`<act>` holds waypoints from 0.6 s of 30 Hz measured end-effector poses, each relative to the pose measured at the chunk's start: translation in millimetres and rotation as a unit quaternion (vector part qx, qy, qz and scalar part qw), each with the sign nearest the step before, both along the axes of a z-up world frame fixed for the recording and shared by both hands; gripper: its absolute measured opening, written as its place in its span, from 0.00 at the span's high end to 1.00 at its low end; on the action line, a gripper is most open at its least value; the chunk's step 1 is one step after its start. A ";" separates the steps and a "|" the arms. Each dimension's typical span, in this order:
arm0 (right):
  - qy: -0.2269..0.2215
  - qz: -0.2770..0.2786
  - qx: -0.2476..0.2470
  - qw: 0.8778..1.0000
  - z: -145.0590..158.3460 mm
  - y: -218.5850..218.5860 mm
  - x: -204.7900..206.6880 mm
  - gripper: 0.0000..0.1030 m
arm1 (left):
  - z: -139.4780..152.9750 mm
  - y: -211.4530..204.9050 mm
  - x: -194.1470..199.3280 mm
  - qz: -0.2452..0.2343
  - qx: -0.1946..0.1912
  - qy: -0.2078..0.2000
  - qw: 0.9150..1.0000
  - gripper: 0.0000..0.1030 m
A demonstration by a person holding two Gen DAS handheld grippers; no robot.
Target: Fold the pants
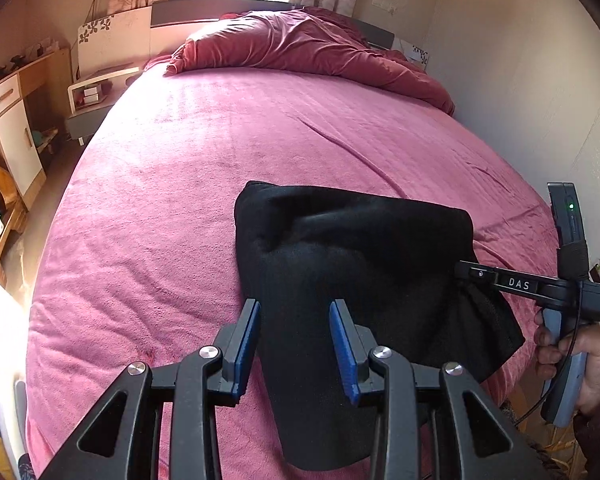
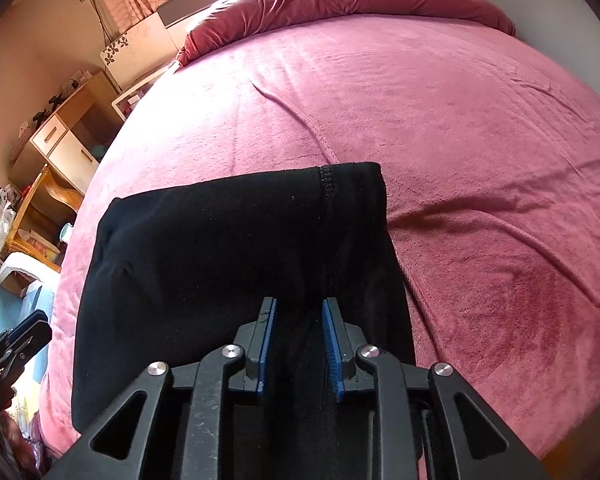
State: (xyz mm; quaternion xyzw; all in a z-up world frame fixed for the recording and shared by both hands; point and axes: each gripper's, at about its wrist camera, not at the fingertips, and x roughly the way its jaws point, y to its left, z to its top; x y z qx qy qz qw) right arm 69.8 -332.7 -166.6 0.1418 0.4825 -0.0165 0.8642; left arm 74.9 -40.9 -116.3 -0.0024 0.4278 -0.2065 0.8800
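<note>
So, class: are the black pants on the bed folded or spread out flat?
Folded. The black pants lie as a compact, thick rectangle on the pink bedspread, with a rounded doubled-over edge at the far side and no separate legs showing.

Beyond the folded black pants, the pink bed surface is left open up to the heaped red duvet. The right side is closed by the wall; the left edge is crowded by a nightstand and wooden cabinet.
</note>
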 end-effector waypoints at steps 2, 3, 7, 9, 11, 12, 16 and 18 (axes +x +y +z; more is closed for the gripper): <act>-0.006 -0.002 0.002 1.000 7.1 -1.6 -11.0 0.66 | -0.1 1.7 -3.1 0.000 0.000 0.001 1.000 0.65; -0.007 -0.004 0.001 1.000 9.3 -3.0 -16.2 0.63 | -0.8 1.2 -3.4 0.001 0.000 0.002 1.000 0.65; -0.001 -0.015 0.004 1.000 12.2 -12.8 -39.2 0.50 | -3.0 2.8 -5.7 0.002 -0.001 0.008 1.000 0.65; 0.007 -0.018 0.006 1.000 9.6 -16.5 -50.3 0.49 | -5.0 4.1 -7.0 0.004 -0.003 0.011 1.000 0.65; 0.018 -0.021 0.007 1.000 5.4 -19.1 -59.2 0.49 | -8.7 7.2 -7.0 0.009 -0.007 0.017 1.000 0.65; 0.023 -0.022 0.011 0.999 2.9 -20.1 -63.4 0.49 | -10.9 9.6 -6.3 0.011 -0.009 0.022 1.000 0.65; 0.036 -0.014 0.020 0.999 -3.4 -18.7 -75.3 0.50 | -17.6 20.5 -2.9 0.025 -0.017 0.038 0.999 0.65; 0.038 -0.008 0.019 0.999 -5.5 -16.9 -77.1 0.61 | -20.4 26.4 -1.5 0.034 -0.020 0.043 0.998 0.65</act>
